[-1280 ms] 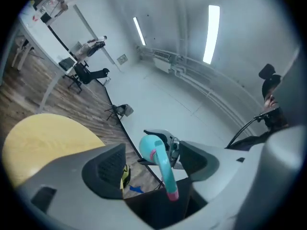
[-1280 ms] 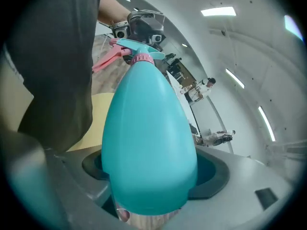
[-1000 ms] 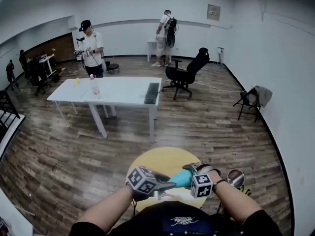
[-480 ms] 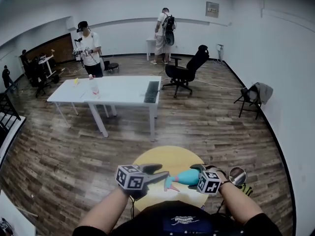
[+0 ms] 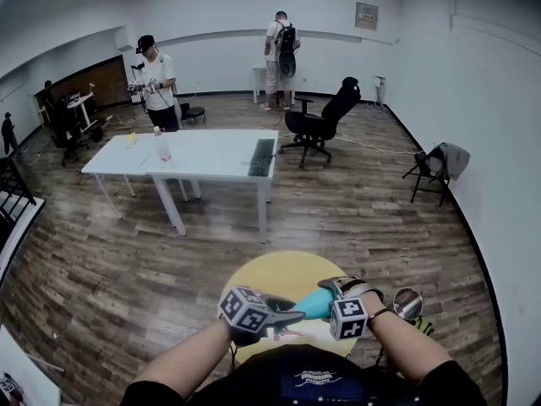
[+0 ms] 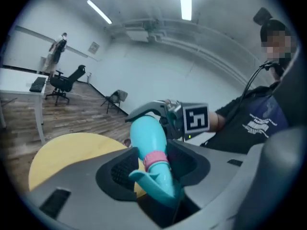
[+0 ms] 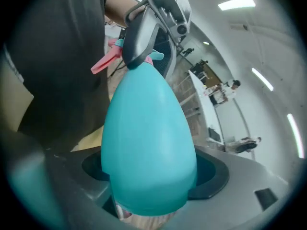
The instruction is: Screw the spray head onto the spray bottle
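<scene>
The left gripper (image 5: 289, 318) and the right gripper (image 5: 335, 293) meet tip to tip above the yellow table (image 5: 279, 271). The right one clamps the teal spray bottle (image 7: 148, 143). The left jaws, just closing, press on the spray head (image 6: 156, 168) at the bottle's neck

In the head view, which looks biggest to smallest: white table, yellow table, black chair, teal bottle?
1. white table
2. yellow table, partly hidden
3. black chair
4. teal bottle, smallest though nearest the camera

Spray head (image 6: 160, 182) tip hidden within left claw (image 6: 154, 167)
</scene>
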Motion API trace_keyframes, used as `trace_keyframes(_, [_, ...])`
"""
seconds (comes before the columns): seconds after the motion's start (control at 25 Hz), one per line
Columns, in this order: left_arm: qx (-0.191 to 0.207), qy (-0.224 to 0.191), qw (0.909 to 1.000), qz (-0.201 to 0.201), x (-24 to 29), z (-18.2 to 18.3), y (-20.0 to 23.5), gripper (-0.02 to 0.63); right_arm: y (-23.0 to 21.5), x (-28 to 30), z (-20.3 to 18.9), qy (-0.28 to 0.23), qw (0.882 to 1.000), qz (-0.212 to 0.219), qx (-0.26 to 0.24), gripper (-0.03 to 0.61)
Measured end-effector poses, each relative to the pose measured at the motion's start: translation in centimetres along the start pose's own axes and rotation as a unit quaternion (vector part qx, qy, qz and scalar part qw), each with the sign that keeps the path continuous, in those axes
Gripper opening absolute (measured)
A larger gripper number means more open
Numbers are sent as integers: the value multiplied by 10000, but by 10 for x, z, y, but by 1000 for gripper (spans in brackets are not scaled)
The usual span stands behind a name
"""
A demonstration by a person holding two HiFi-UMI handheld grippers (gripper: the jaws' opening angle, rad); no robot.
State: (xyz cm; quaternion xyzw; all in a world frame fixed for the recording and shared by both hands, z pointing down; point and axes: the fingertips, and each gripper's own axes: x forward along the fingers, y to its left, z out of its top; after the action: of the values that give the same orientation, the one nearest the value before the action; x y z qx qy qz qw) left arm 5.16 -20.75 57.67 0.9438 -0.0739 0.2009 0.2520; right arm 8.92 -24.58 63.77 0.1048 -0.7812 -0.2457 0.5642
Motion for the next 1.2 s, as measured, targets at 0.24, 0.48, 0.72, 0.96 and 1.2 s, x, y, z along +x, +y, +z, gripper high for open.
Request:
trace_keyframes(0.24, [1956,2333,9517,407,19,-49,4,207,47,20,-12,226,9768,2118,-232,442])
trace_keyframes(0.48, [445,-290,9961,711,-17,16,27,254,20,14,-18,-508,9837,1222,1219,442])
trace_keyframes(0.72, [-1999,-2262,9533,-59,-81,14,43,303,15,-10,-22,-583,9873,-333,1439,442])
trace_keyframes(0.96, [-1318,-1346,9812,-427,-22,14,7,238,4,-5,21,-402,9978,-491,211,442])
trace_keyframes(1.2, [1708,573,9831,326,-1,2,-15,9,51,13,20,-624,9803,1872,57,443])
